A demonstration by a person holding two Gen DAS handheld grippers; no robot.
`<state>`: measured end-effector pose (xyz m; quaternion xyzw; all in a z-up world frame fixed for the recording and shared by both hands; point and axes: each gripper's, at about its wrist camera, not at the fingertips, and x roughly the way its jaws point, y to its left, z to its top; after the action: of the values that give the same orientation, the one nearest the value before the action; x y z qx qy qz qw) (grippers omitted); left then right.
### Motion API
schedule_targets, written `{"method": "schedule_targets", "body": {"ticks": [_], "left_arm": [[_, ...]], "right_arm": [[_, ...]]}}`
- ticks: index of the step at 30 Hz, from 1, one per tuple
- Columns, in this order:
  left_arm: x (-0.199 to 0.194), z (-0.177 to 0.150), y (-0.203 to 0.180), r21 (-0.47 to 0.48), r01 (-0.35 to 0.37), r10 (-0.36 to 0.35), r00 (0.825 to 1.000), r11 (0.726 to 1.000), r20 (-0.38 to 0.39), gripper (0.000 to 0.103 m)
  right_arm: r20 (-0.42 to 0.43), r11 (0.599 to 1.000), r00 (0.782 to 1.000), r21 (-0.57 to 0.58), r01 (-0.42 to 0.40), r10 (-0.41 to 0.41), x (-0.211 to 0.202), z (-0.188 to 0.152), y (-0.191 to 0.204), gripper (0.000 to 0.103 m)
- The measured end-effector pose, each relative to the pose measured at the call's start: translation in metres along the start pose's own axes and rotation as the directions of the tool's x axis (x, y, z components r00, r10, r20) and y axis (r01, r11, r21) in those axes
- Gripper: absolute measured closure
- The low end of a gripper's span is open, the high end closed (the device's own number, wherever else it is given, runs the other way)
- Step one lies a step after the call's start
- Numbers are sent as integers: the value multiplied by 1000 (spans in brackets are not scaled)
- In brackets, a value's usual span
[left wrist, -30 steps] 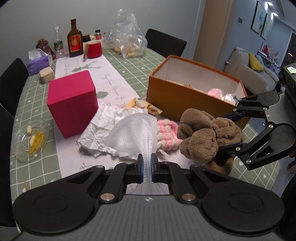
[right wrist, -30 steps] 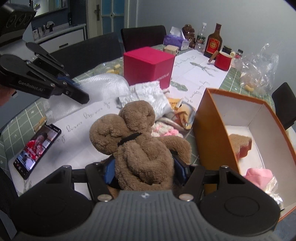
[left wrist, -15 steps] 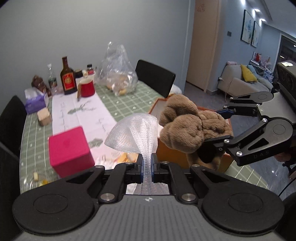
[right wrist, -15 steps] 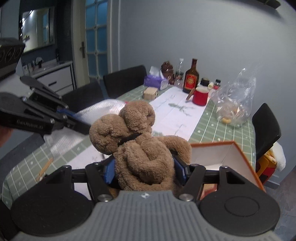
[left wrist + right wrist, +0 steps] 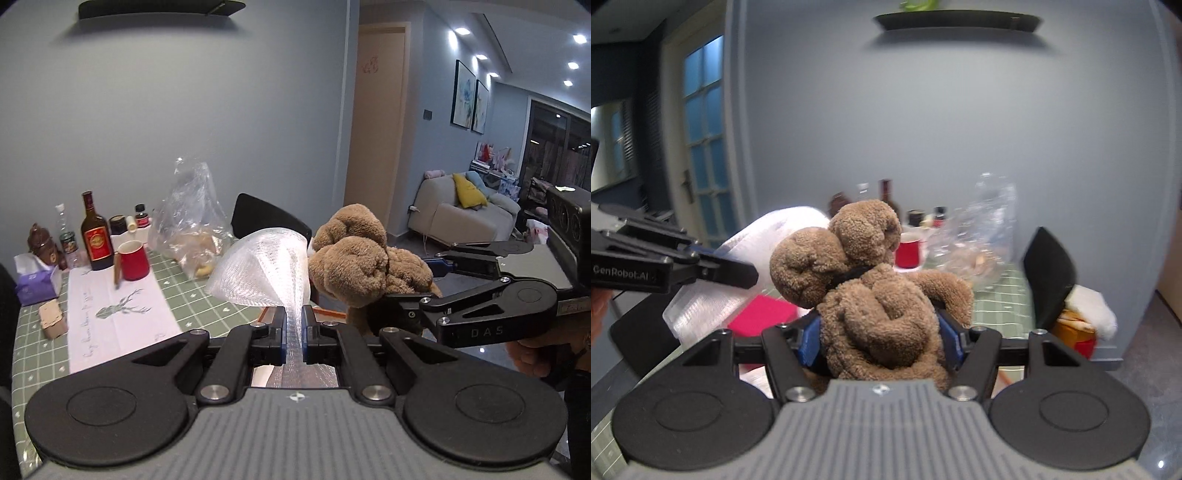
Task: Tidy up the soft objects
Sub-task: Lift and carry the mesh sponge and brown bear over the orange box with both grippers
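Note:
My left gripper (image 5: 294, 321) is shut on a sheet of white bubble wrap (image 5: 262, 266), which fans out above the closed pads. A brown plush toy (image 5: 871, 295) is pinched around its body by my right gripper (image 5: 879, 332), head and one arm sticking up past the blue pads. Both are held high over the table, side by side. In the left wrist view the plush toy (image 5: 354, 266) hangs just right of the wrap, in the right gripper (image 5: 413, 284). In the right wrist view the left gripper (image 5: 738, 273) and its wrap (image 5: 768, 236) are at the left.
On the green checked table (image 5: 192, 295) stand a brown bottle (image 5: 96, 236), a red mug (image 5: 135, 260), a clear plastic bag (image 5: 192, 229) and a tissue box (image 5: 35, 284). A sliver of the orange box rim (image 5: 325, 313) and a red box (image 5: 761, 314) show below. A black chair (image 5: 266, 218) stands behind.
Both grippers have risen well above the table, still holding the wrap and the plush toy. The orange box, red box and crumpled paper have dropped almost out of view.

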<state>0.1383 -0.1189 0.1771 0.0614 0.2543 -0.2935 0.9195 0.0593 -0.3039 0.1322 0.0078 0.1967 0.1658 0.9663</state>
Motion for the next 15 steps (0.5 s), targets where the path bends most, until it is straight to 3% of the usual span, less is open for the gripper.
{"method": "schedule_targets", "body": {"ticks": [9,15], "left_arm": [[73,5,-22,-13,61,-61,998,998,4,95],[121,-5,-27,-12,42,-42,999,999,-22,95]], "right_arm": [[-18,980,991,145,133,-131,19,-19,-52,40],[-63,962,980,192,196,-187,45,-43,-73,41]]}}
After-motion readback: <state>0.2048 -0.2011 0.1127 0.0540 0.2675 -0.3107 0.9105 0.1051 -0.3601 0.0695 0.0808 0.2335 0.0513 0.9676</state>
